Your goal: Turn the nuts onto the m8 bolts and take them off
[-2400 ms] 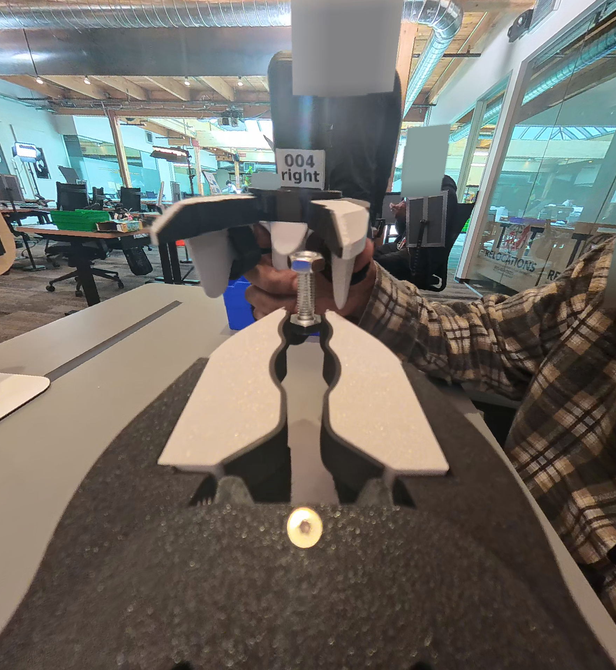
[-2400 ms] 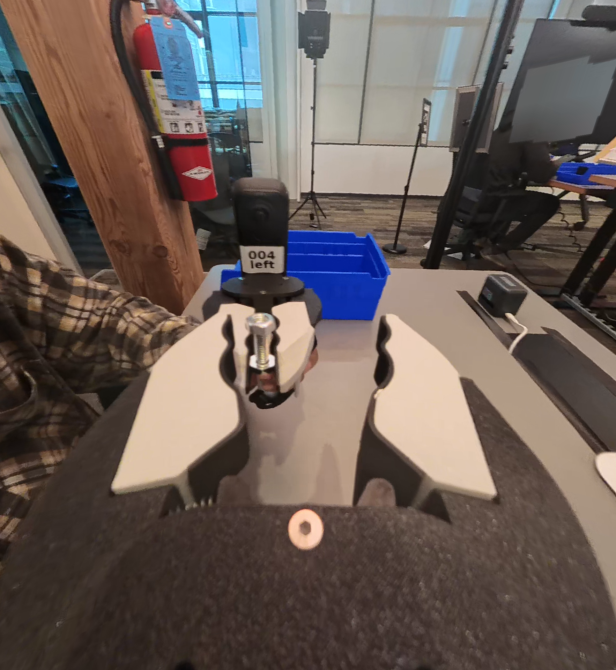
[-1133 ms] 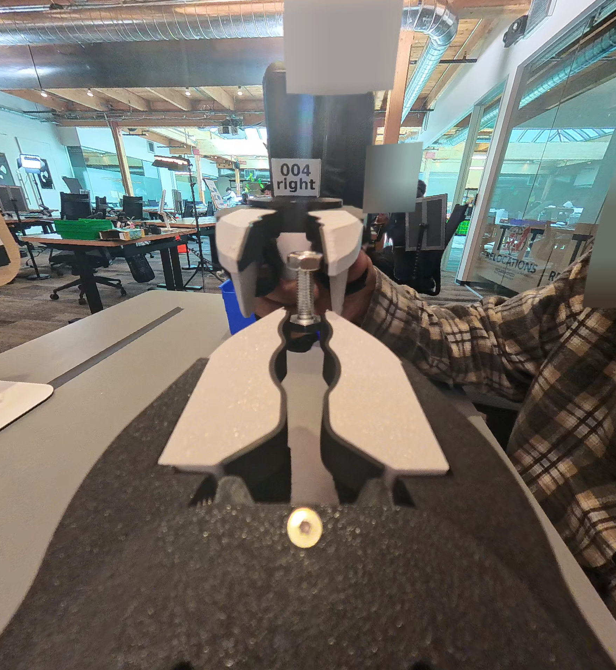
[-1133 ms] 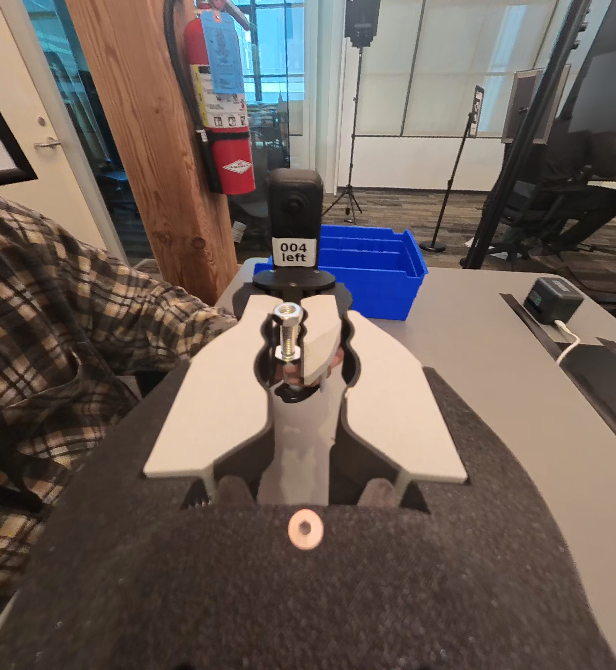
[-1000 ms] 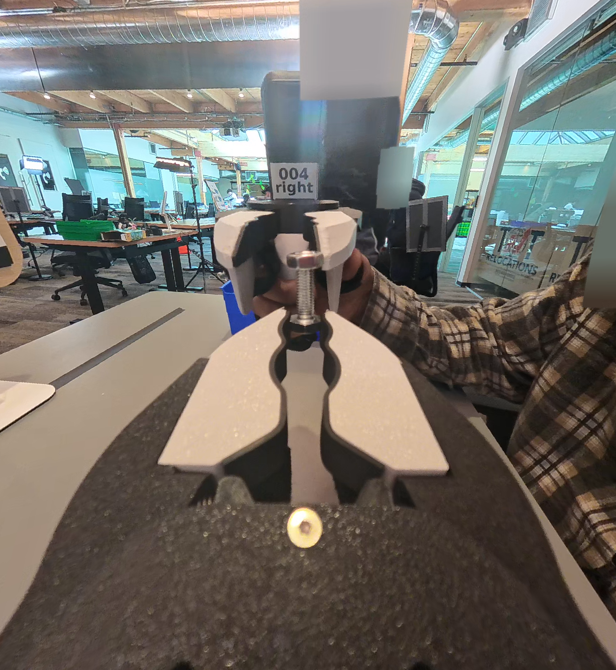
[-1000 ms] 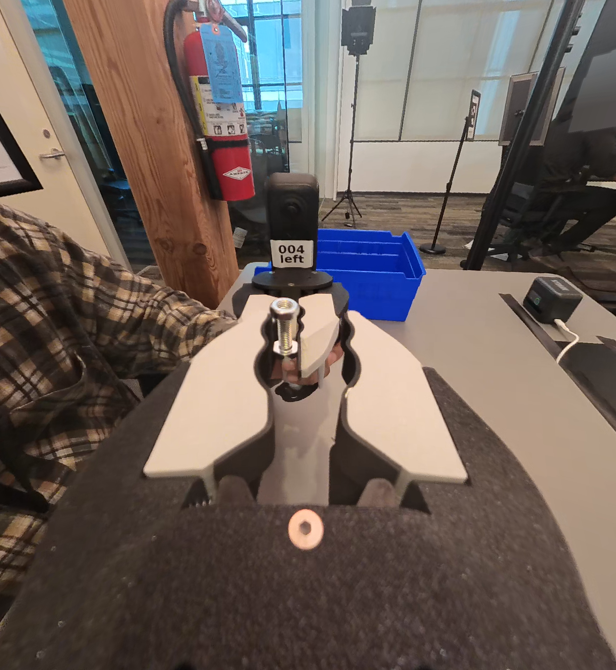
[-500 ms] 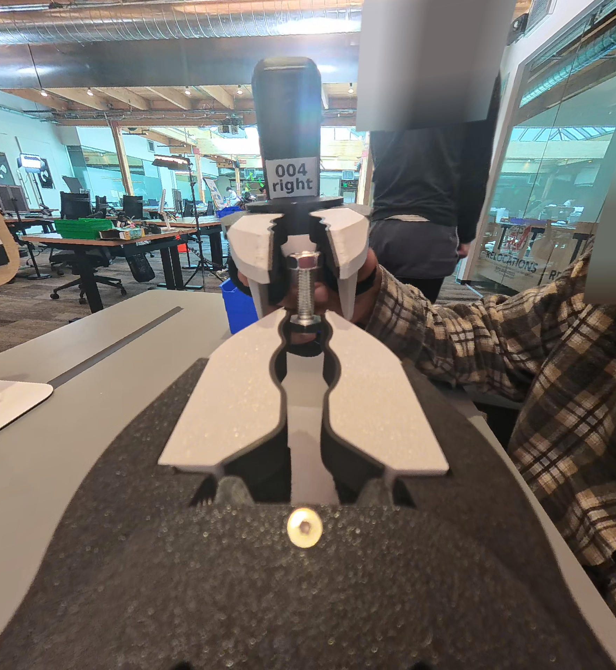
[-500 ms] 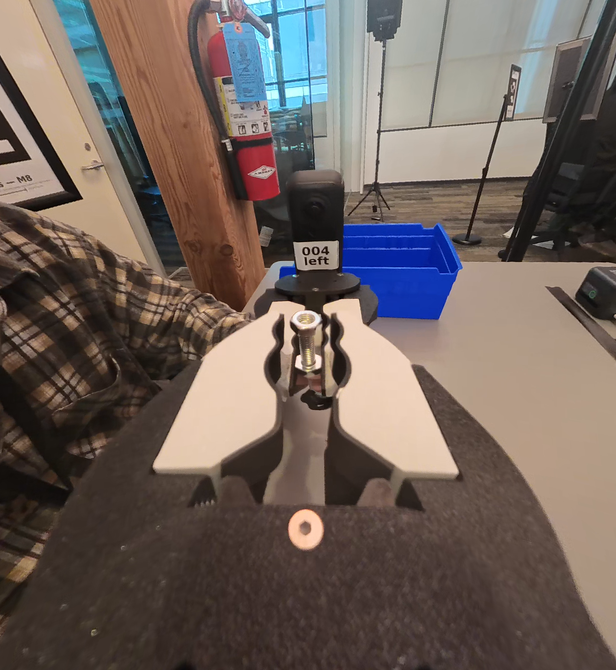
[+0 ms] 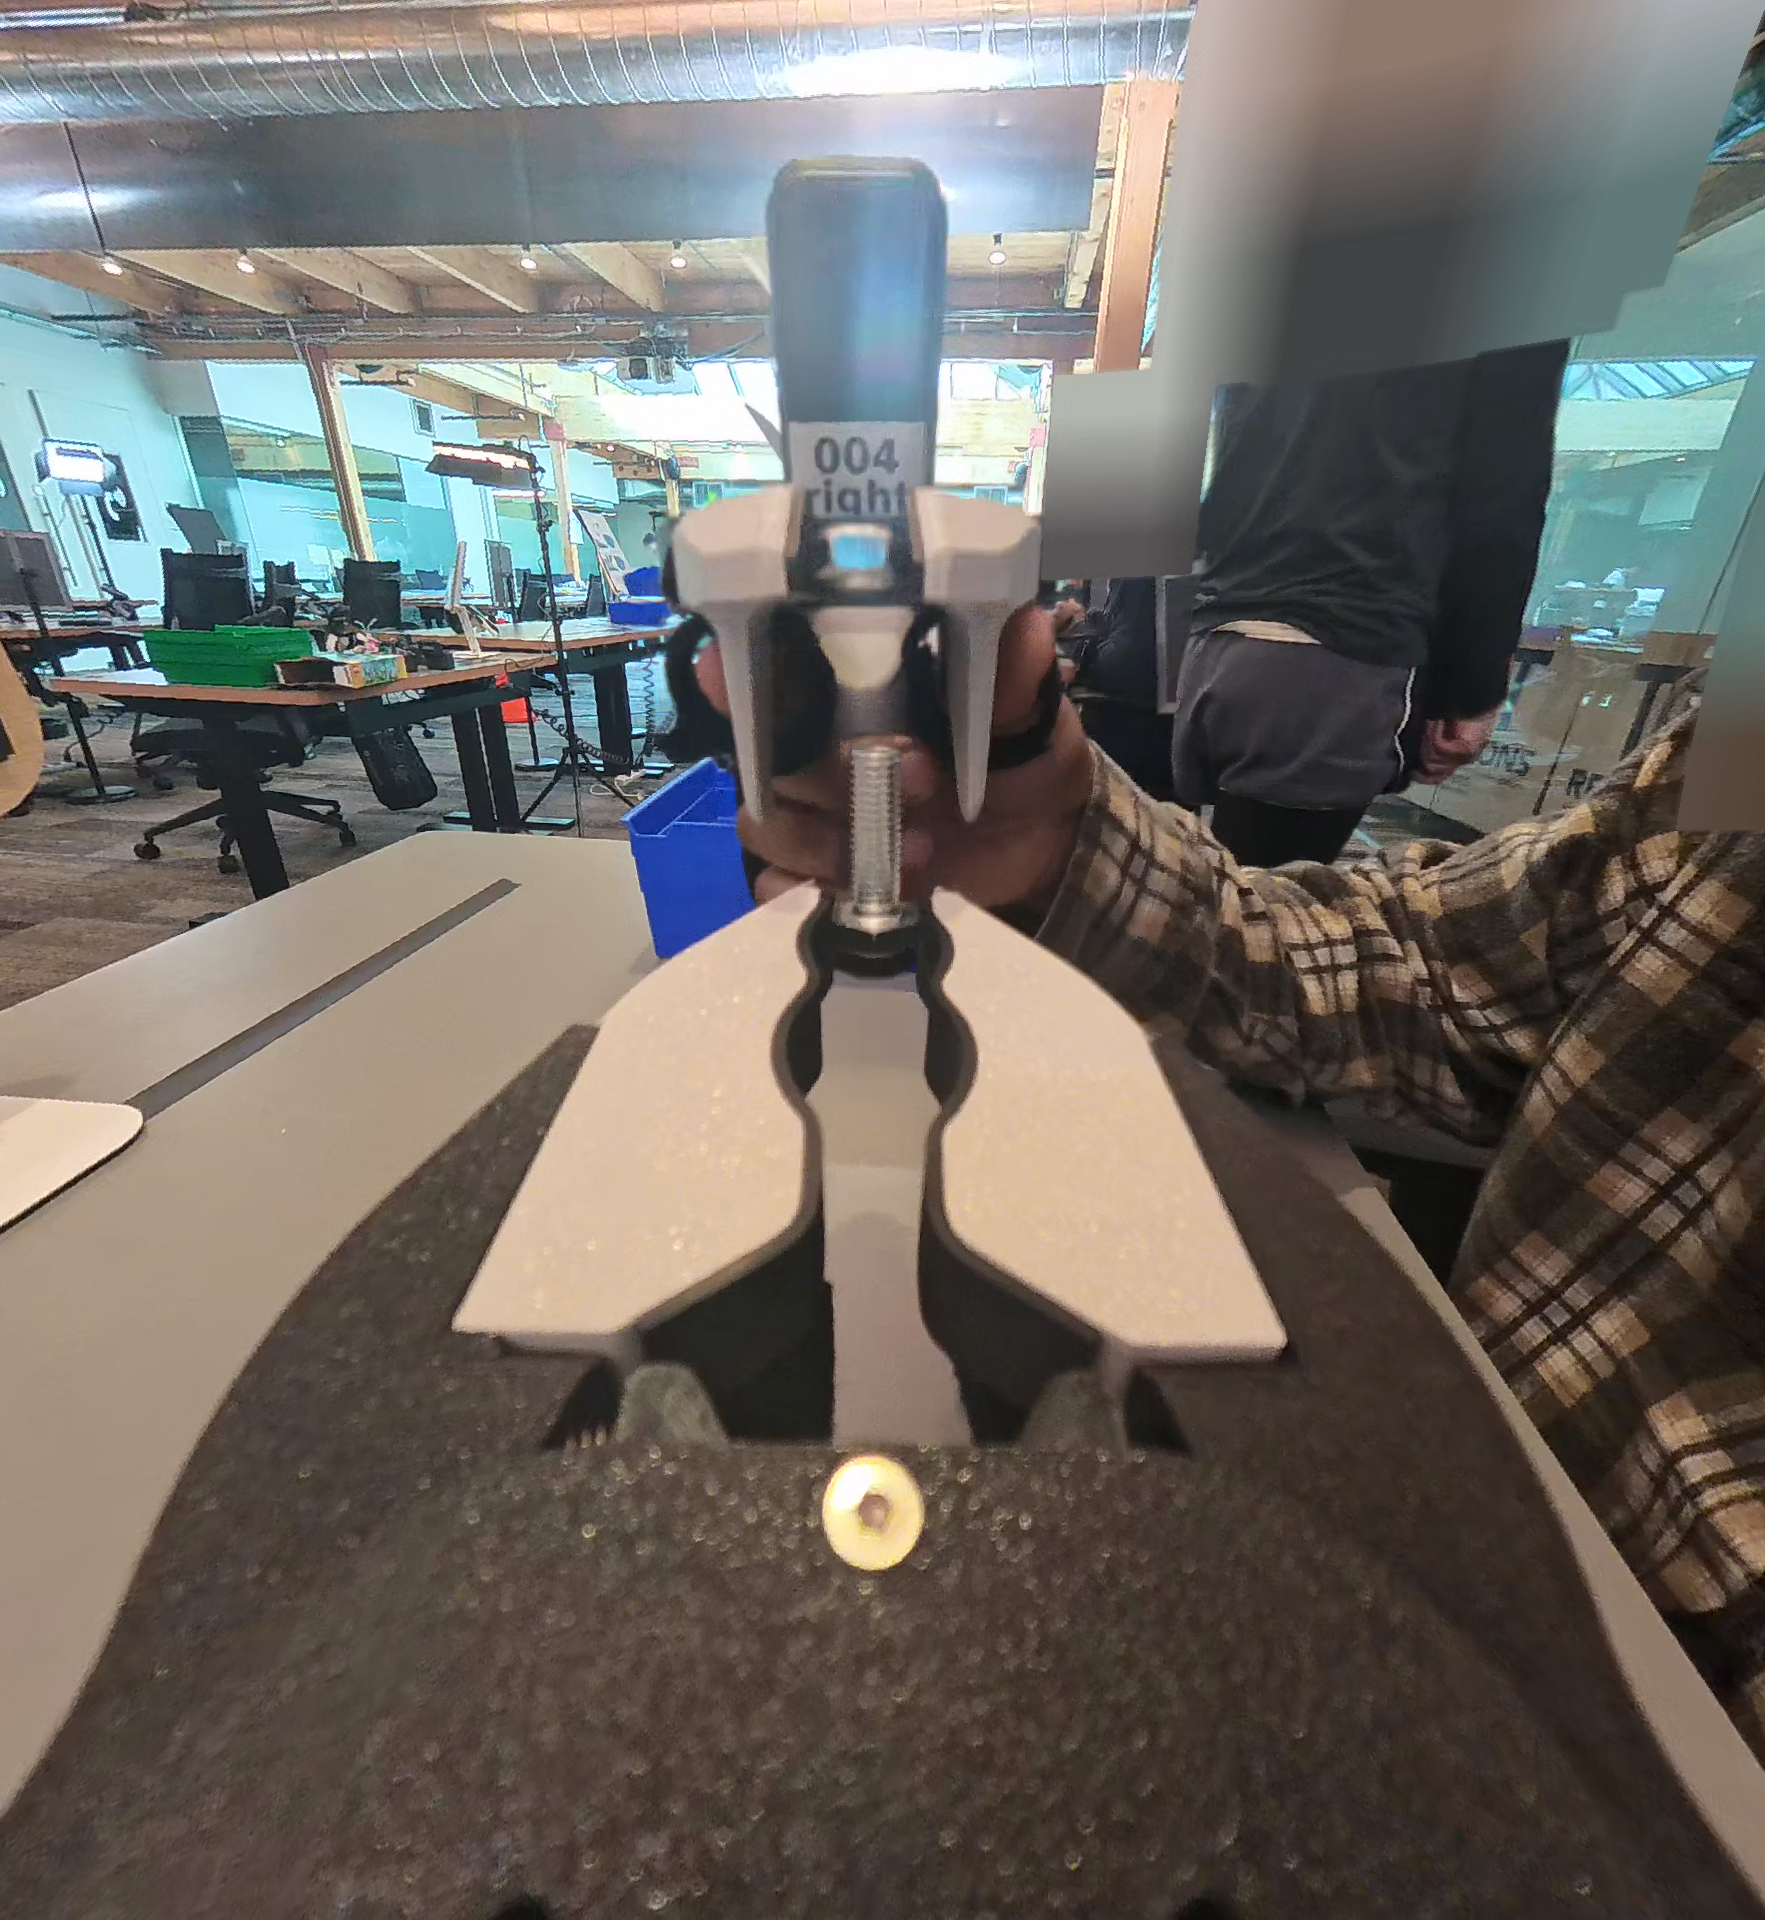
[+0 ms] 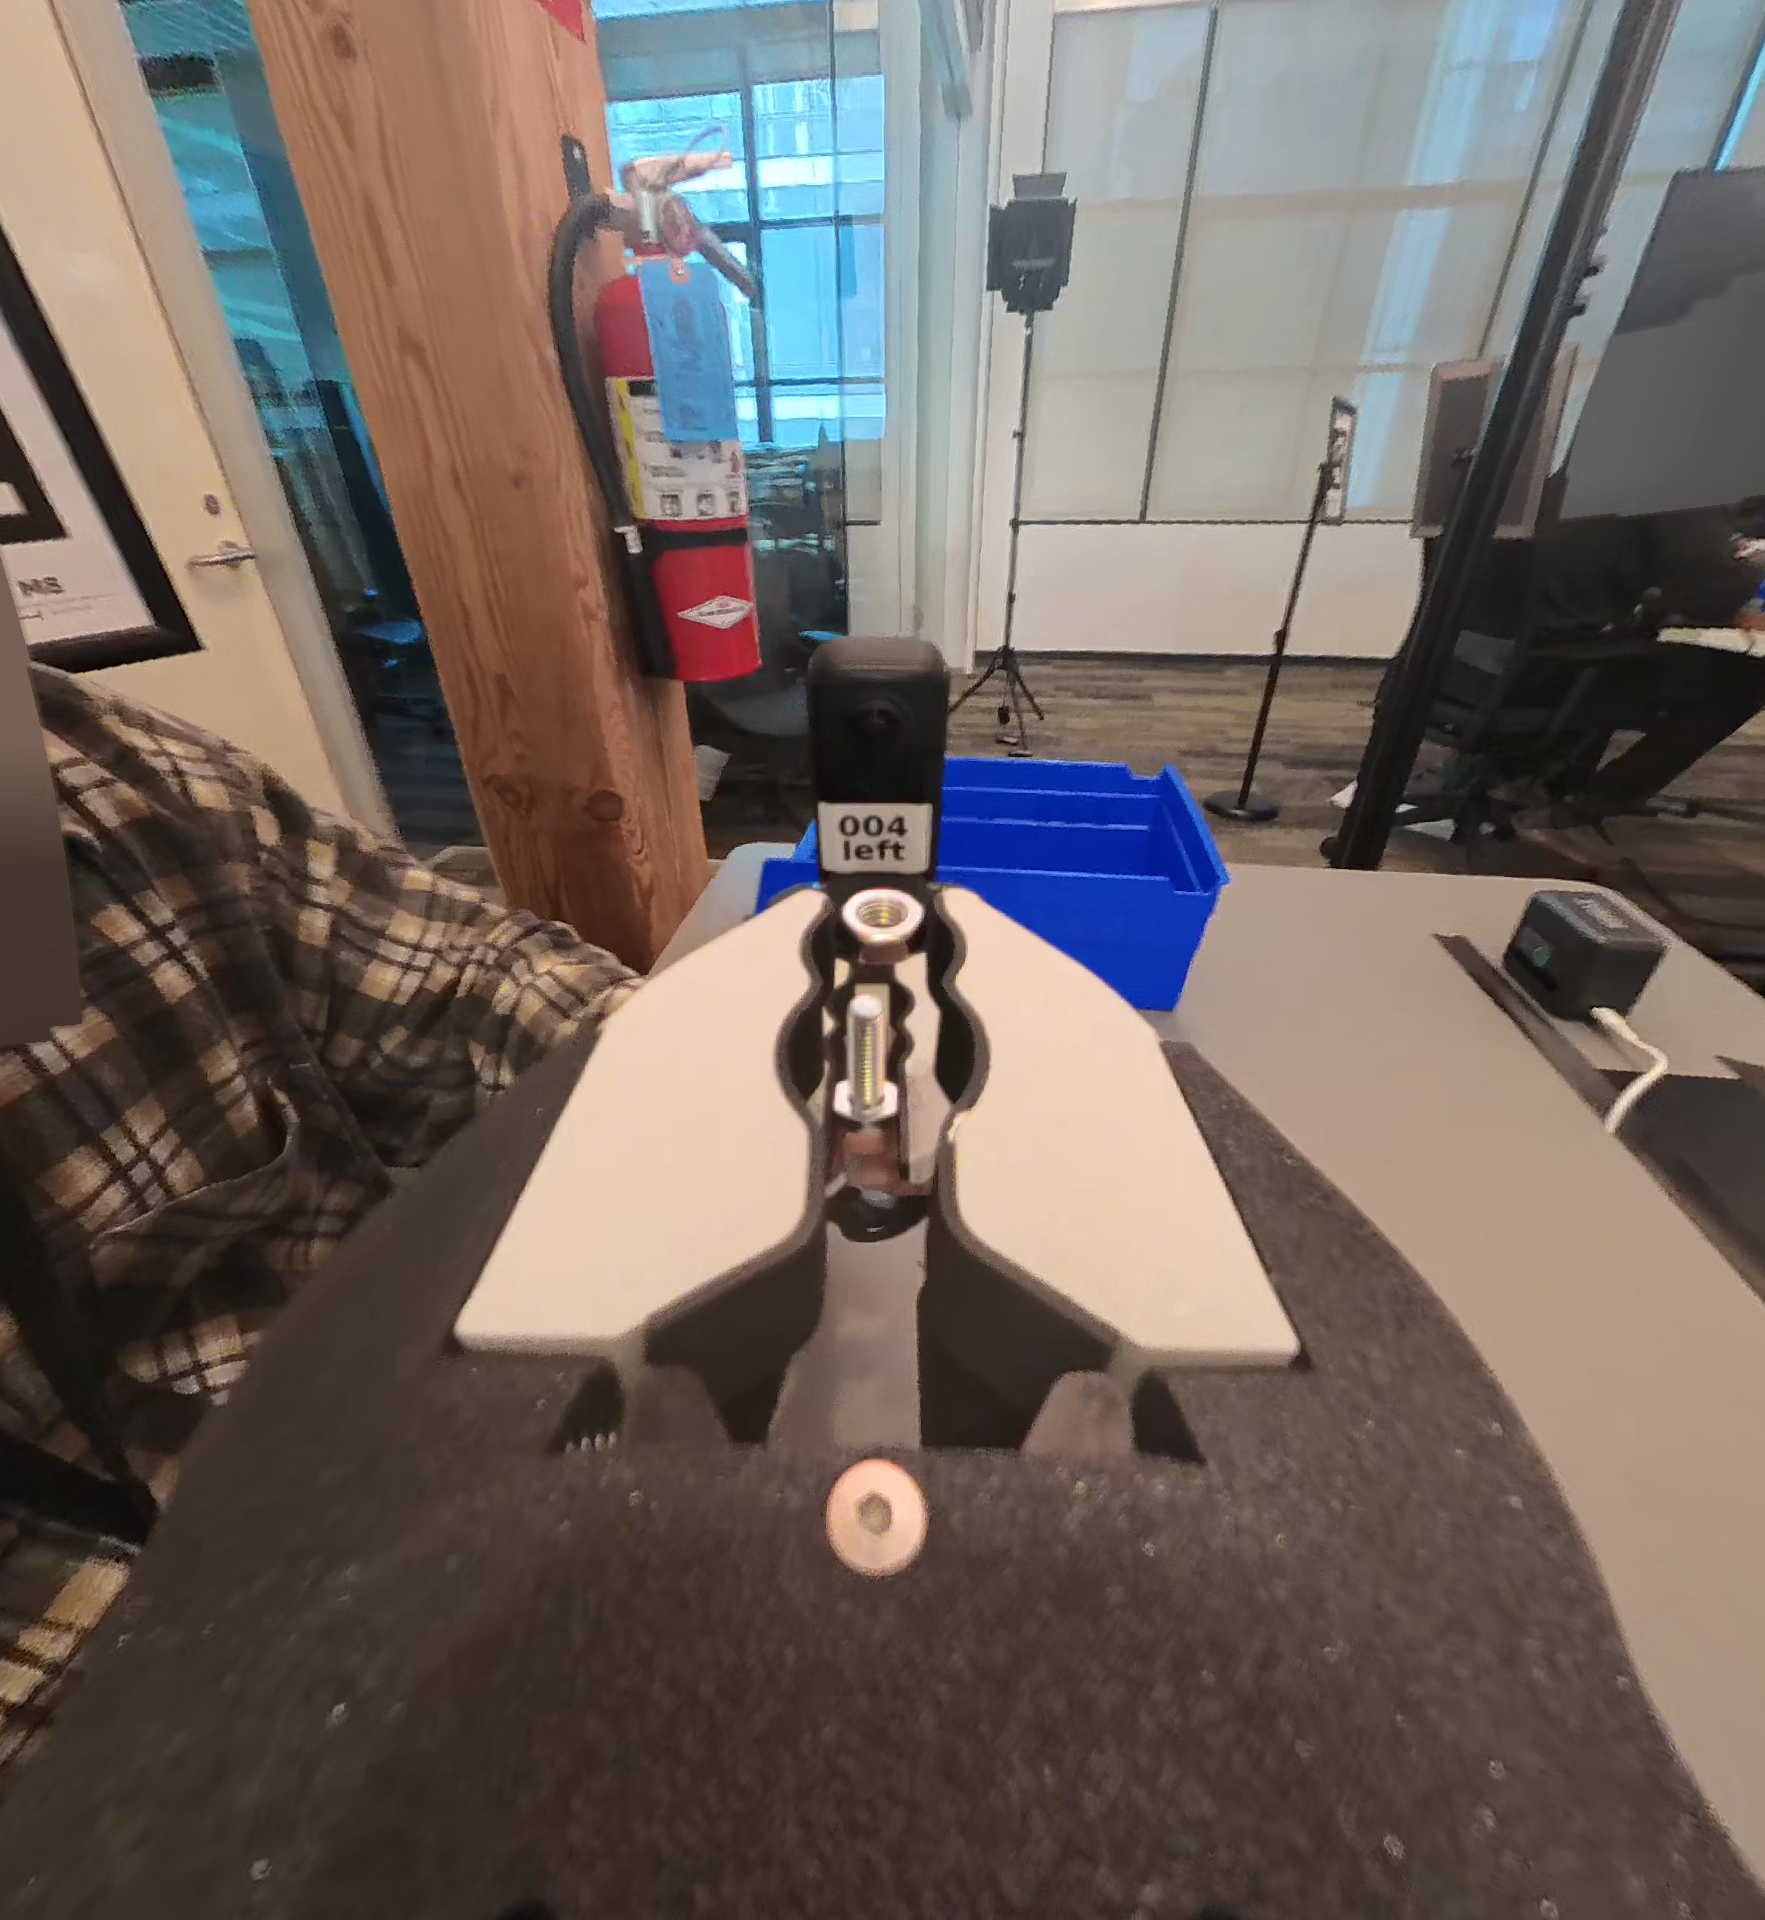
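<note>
Two wrist cameras face each other across a grey table (image 9: 234,1039), each looking forward along its own gripper's fingers, very close. Both views share the upright bolt (image 9: 875,821) between them and a blue bin (image 10: 1065,862) behind.

L gripper (image 9: 873,925) jaws closed, R gripper (image 10: 883,925) jaws closed, tips facing, R raised higher

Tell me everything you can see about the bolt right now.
The bolt is a silvery threaded metal one, standing upright. Its head end sits clamped at the tips of the left gripper, whose jaws are shut on it. A nut sits low on the thread by the head. The top of the thread is bare: the other nut is off, held just above in the right gripper.
</note>
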Tool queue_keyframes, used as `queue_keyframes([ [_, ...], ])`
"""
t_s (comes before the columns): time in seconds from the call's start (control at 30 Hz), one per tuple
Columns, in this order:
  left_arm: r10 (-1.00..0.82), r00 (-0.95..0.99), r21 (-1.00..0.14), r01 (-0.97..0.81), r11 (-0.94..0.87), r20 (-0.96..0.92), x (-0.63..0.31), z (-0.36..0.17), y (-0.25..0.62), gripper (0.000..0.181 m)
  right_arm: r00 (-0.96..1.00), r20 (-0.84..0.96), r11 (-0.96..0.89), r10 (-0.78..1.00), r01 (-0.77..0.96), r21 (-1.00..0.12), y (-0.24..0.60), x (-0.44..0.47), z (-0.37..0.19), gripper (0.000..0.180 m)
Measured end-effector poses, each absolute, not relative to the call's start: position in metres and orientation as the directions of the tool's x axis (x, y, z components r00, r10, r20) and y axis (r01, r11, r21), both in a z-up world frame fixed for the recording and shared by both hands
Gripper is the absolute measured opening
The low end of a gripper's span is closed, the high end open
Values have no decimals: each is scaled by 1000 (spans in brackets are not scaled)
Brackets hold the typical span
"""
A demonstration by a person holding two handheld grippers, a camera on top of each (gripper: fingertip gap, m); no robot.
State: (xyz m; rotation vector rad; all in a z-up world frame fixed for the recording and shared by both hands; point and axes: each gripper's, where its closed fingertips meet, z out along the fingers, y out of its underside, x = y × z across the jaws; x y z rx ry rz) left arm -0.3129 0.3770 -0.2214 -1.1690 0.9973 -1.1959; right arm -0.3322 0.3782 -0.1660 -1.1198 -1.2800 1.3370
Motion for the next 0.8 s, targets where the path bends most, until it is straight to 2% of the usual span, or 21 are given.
queue_keyframes([
  [0.23, -988, 151, -993, 115, -2, 19, -311, -229, 381, 14, 95, 75, 77, 993, -18, -997, 373, -280, -147, 16],
  [0.43, -987, 157, -998, 60, 25, -15, -301, -237, 376, 14, 447, 124, 27, 886, 217, -976, 388, -154, -158, 16],
  [0.5, -987, 159, -999, 43, 31, -24, -299, -239, 375, 14, 587, 169, -50, 792, 338, -940, 395, -88, -173, 16],
  [0.6, -988, 153, -999, 32, 30, -24, -295, -242, 374, 14, 758, 251, -269, 602, 489, -830, 400, 28, -220, 16],
  [0.7, -989, 145, -999, 30, 24, -20, -292, -243, 372, 14, 838, 128, -475, 530, 419, -774, 383, 96, -277, 16],
  [0.8, -990, 142, -999, 28, 20, -15, -290, -245, 372, 14, 870, 21, -595, 493, 355, -721, 370, 125, -323, 16],
])
